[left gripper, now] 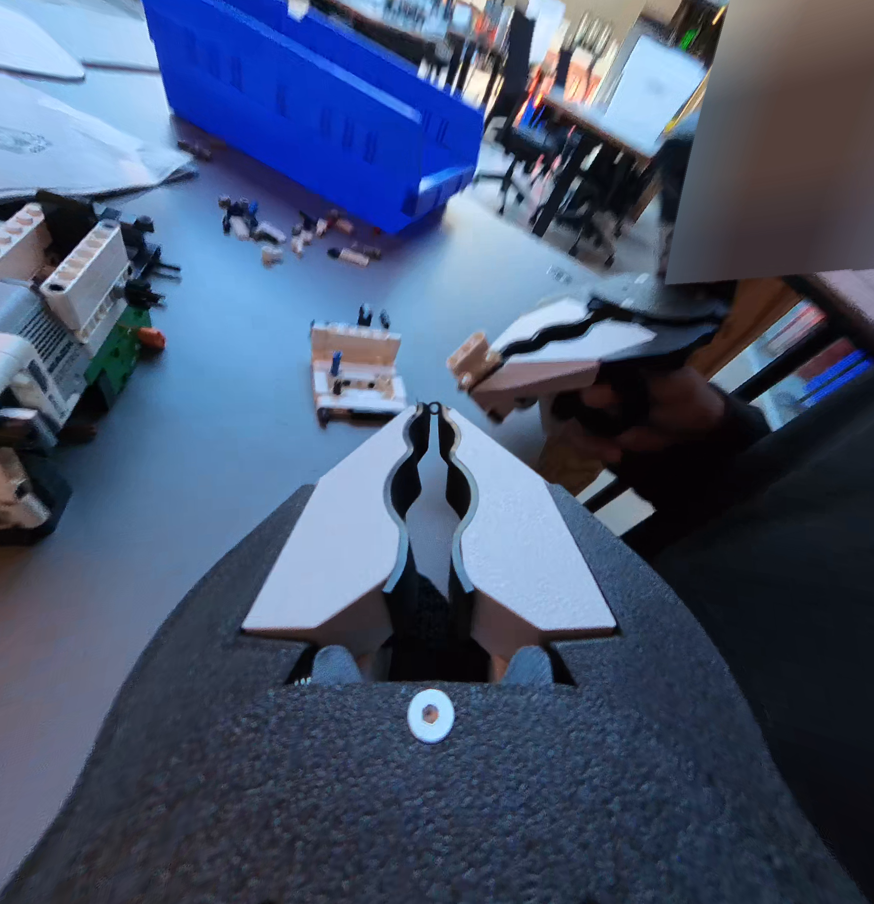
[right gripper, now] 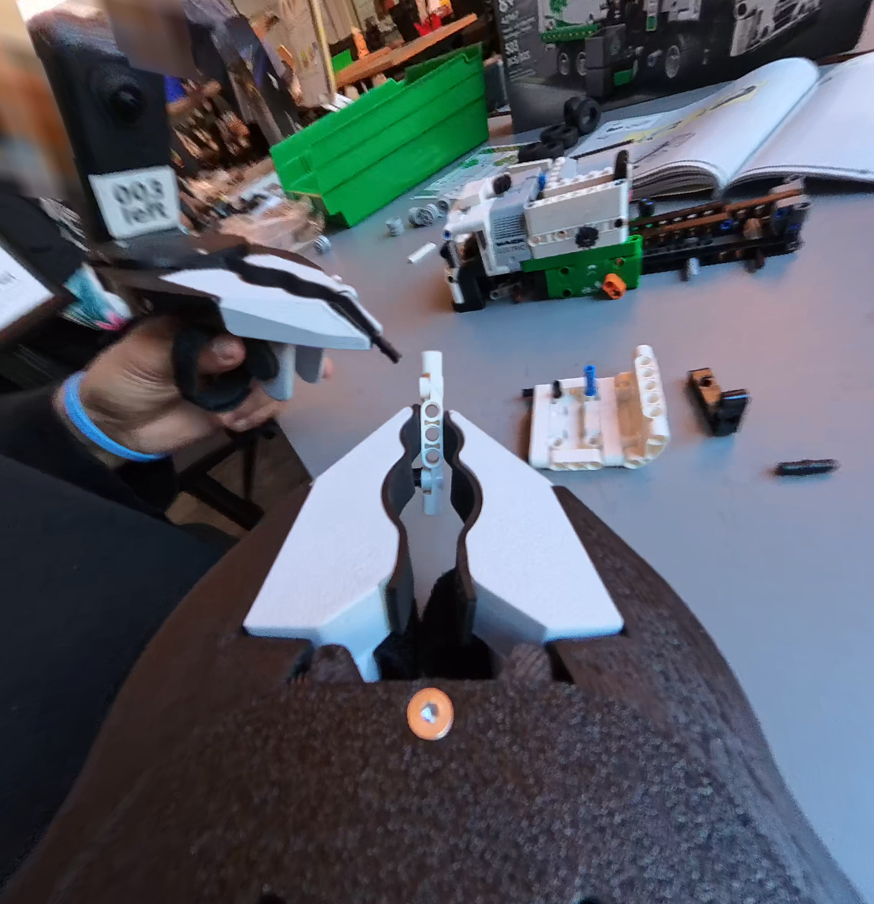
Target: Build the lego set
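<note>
mid-build, with a small part pinched in each claw above the table.

right claw (right gripper: 432,416) pinching a white holed beam (right gripper: 431,435) upright at centre frame; left claw (left gripper: 434,408) pressed together on a thin black pin (left gripper: 434,407), seen poking from its tip left of centre in the right wrist view. partly built truck (right gripper: 538,239) with white cab and green base at upper right, wheels not yet fitted, judging by loose black tyres (right gripper: 579,115) near the open manual (right gripper: 748,127). white panel subassembly (right gripper: 596,425) lying apart at right of centre; loose pieces (left gripper: 298,232) scattered beside the blue bin (left gripper: 303,107). plenty apparently left.
</note>
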